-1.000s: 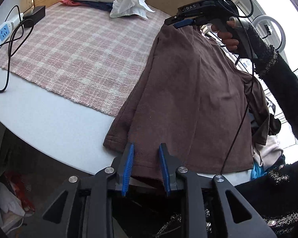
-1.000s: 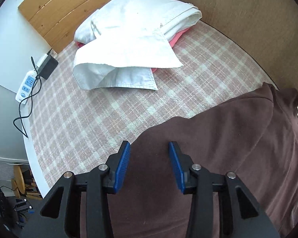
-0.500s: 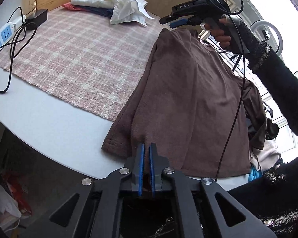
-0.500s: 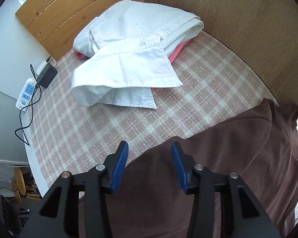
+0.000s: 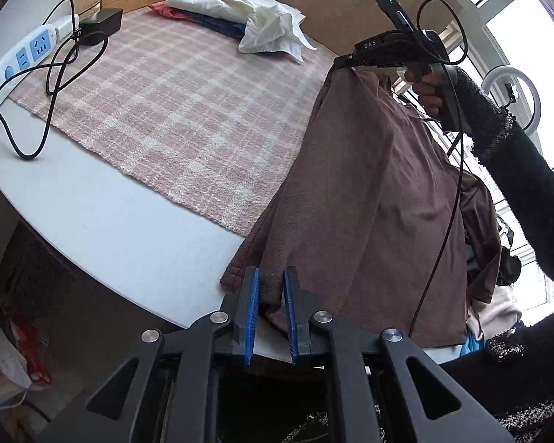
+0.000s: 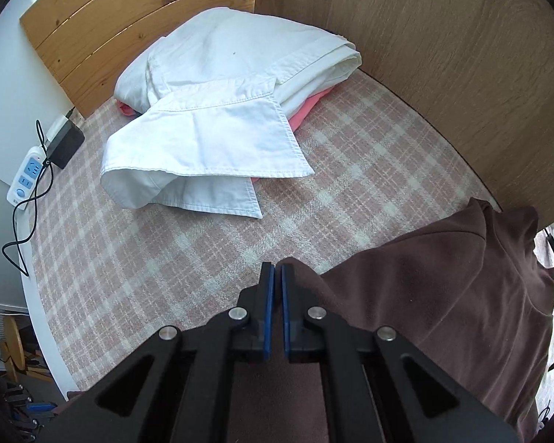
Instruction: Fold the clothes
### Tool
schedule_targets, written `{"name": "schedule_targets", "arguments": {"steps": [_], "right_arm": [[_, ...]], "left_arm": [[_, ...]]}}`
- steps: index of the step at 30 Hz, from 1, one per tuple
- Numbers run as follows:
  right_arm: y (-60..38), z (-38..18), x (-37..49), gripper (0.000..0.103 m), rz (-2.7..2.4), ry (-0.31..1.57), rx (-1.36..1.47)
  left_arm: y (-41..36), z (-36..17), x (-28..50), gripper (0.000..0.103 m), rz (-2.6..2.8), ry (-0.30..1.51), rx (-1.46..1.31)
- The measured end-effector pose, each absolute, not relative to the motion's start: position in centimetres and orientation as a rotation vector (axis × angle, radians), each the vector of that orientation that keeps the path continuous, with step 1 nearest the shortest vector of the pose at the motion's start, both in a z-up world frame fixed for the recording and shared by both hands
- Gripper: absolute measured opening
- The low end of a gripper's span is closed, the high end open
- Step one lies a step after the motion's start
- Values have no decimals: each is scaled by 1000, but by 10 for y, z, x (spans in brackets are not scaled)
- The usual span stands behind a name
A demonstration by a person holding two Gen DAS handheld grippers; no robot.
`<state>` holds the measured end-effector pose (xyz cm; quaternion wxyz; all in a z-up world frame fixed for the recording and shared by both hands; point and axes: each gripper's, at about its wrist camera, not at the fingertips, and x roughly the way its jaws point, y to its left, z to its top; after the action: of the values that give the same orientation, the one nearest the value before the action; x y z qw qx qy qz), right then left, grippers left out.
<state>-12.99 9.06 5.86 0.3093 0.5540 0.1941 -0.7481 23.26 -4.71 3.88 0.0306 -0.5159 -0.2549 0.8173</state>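
1 brown garment is in work; it lies along the right side of the table, partly over 1 pink plaid cloth, with its lower hem at the near table edge. 1 stack of folded clothes sits at the far end of the cloth against the wooden panels: 1 white shirt on top, 1 pink item and 1 dark blue item visible beneath it. 1 power strip and 1 black adapter rest at the far left of the table, with a black cable looping from them.

2 grippers observed. The left gripper is at the near table edge, pointing along the garment; its blue pads stand a narrow gap apart with the bunched hem between them, gripping it. The right gripper is seen from the left wrist view raised above the far end of the garment, held by 1 hand in a pistol-type grip; the sleeve is dark knit and the forearm slopes down toward the near right. A fold of the garment rises to its tip. In the right wrist view its jaws are nearly closed, pinching a peak of brown fabric at the fingertips, above the plaid cloth. A cable hangs from the right gripper across the garment.
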Motion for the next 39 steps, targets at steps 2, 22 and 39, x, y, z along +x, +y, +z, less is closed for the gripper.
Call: {"name": "schedule_targets", "arguments": {"steps": [2, 22, 39], "right_arm": [[85, 49, -130, 4, -1962, 540, 1478], [211, 27, -207, 33, -2035, -183, 1629], [193, 71, -162, 19, -2178, 117, 1400]], "left_arm": [[-48, 42, 233, 11, 2536, -787, -1575], [37, 39, 164, 27, 2405, -390, -1557], [-10, 69, 198, 29, 2490, -548, -1506]]}}
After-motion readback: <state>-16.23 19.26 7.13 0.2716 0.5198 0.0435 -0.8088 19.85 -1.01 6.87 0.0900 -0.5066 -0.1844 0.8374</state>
